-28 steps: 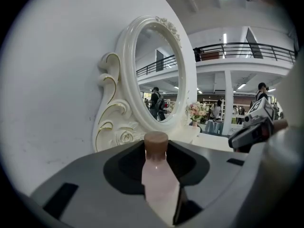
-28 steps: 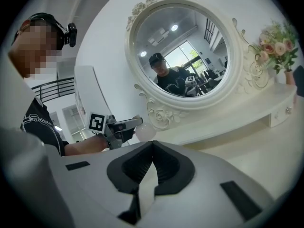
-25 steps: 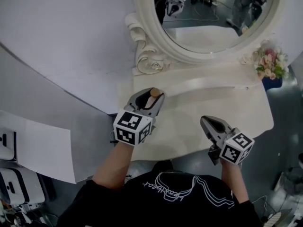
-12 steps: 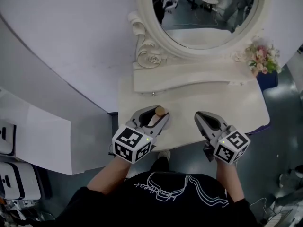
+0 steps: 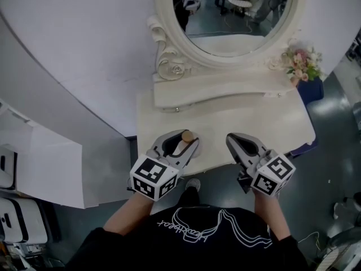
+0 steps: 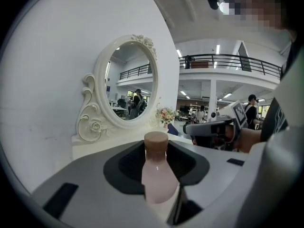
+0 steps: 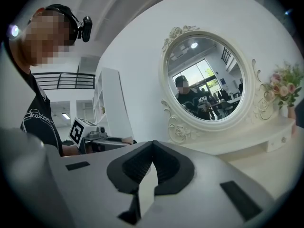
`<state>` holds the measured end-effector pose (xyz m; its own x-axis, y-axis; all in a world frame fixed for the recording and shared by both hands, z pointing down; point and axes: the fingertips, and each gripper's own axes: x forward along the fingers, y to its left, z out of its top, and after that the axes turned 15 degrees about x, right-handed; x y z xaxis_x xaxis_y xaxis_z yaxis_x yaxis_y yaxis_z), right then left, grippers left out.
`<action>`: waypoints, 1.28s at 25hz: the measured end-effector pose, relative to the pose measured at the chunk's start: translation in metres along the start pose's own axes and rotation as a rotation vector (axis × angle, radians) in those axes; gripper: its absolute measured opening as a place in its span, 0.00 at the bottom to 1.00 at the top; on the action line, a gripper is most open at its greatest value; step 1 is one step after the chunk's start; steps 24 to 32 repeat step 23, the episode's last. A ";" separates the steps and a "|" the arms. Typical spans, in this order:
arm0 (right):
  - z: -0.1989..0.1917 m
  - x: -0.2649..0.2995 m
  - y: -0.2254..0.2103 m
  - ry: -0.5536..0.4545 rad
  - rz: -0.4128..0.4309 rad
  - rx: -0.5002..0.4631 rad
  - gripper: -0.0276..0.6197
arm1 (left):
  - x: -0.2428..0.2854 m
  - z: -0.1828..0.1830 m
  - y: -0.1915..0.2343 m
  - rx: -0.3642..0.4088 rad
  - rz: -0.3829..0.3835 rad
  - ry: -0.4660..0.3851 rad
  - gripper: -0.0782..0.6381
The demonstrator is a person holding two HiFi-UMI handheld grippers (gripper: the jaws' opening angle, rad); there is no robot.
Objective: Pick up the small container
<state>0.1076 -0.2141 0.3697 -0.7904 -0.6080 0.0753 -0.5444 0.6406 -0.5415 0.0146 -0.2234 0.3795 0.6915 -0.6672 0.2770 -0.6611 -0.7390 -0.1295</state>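
Container (image 5: 186, 136) looks picked up, clamped in the half-open jaws of the left gripper (image 5: 181, 142). Behind, an oval mirror (image 5: 167, 49) with carved white scrolls backs the matte cream surface (image 5: 265, 123). Both grippers have drawn back to its front edge within the last second. On the right gripper (image 5: 233, 141) the jaws are together, empty. Smooth pale-pink bottle, round brown cap.

small container (image 6: 156, 177) base hidden by left gripper (image 5: 181, 142); mirror (image 5: 237, 10) top cropped

Oval mirror (image 5: 234, 7) on white vanity (image 5: 254, 120), flowers (image 5: 300, 61) at right
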 end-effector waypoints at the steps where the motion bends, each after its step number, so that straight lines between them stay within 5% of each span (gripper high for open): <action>1: -0.001 -0.001 0.001 0.003 -0.001 0.000 0.05 | -0.001 0.001 -0.001 -0.002 0.000 -0.002 0.31; 32: -0.008 -0.013 0.002 0.013 -0.024 -0.010 0.05 | -0.005 0.006 -0.012 -0.003 -0.003 -0.021 0.31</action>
